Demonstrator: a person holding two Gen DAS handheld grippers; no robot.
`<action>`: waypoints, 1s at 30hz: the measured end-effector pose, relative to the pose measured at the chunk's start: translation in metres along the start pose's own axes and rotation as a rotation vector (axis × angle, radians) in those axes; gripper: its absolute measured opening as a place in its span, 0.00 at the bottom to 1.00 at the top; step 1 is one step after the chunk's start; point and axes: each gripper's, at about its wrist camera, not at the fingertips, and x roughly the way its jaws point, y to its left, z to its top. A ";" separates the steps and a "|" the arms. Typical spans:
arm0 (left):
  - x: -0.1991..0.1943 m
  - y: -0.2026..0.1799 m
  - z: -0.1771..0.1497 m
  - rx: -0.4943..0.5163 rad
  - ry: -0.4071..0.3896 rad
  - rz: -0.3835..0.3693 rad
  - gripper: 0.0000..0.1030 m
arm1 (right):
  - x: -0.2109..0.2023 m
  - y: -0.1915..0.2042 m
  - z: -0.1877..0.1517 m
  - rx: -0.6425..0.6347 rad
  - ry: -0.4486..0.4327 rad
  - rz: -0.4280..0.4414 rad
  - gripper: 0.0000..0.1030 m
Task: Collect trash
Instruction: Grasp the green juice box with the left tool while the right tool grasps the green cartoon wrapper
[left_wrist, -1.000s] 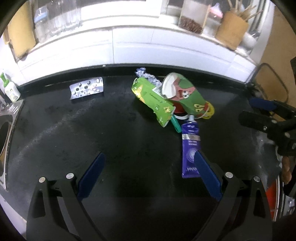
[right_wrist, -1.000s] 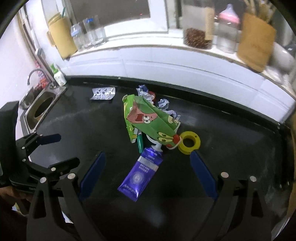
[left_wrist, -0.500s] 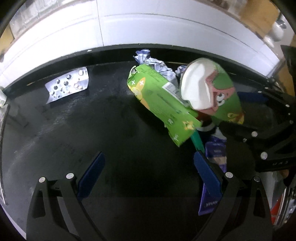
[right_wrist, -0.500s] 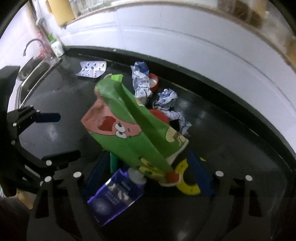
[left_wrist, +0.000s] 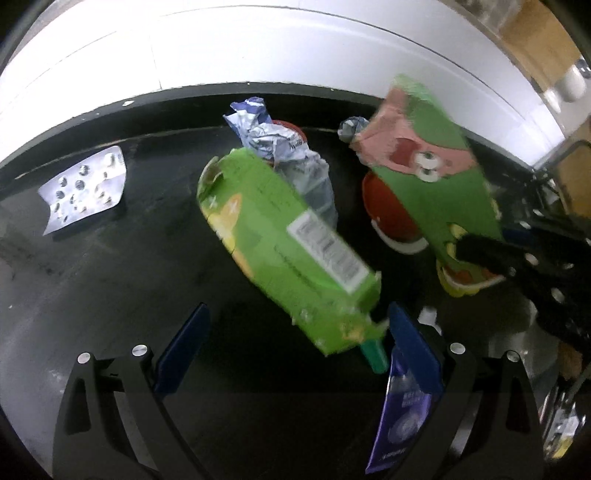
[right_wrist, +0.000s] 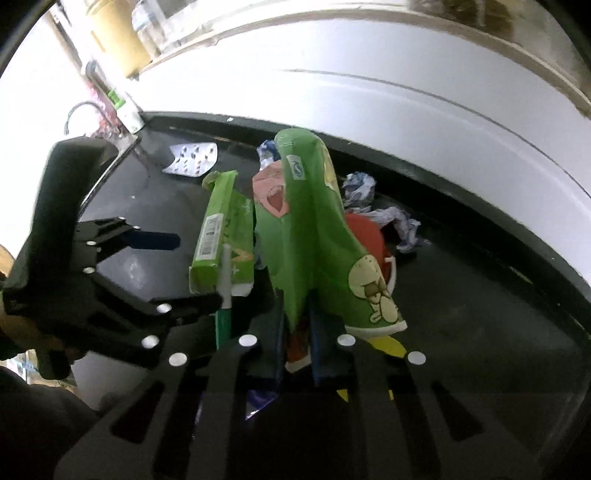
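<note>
- Left wrist view: left tool (left_wrist: 295, 347) gapes wide, grips nothing; crumpled green drink carton (left_wrist: 284, 236) lies on black worktop (left_wrist: 110, 288) w/ its near end between the pads. Silver blister pack (left_wrist: 83, 188) far left.
- Right wrist view: right tool (right_wrist: 298, 343) has just closed, clamped on green cartoon-print snack bag (right_wrist: 317, 236), bag standing up from the pads. Purple tube (right_wrist: 258, 400) underneath.

- My snack bag (right_wrist: 317, 236): green, pink and tan cartoon faces.
- My carton (left_wrist: 284, 247): lime green, white barcode.
- Blister pack (left_wrist: 83, 188): silver.
- Tube (left_wrist: 400, 424): purple.
- Counter (left_wrist: 110, 295): black.
</note>
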 end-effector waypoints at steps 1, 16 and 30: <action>0.003 0.001 0.004 -0.007 0.005 0.000 0.91 | -0.002 -0.001 0.000 0.006 -0.004 0.001 0.11; -0.037 0.047 0.030 -0.151 -0.139 -0.087 0.41 | -0.035 0.013 -0.005 0.083 -0.076 -0.020 0.11; -0.153 0.041 -0.033 -0.094 -0.336 0.038 0.41 | -0.078 0.066 -0.018 0.064 -0.130 -0.063 0.11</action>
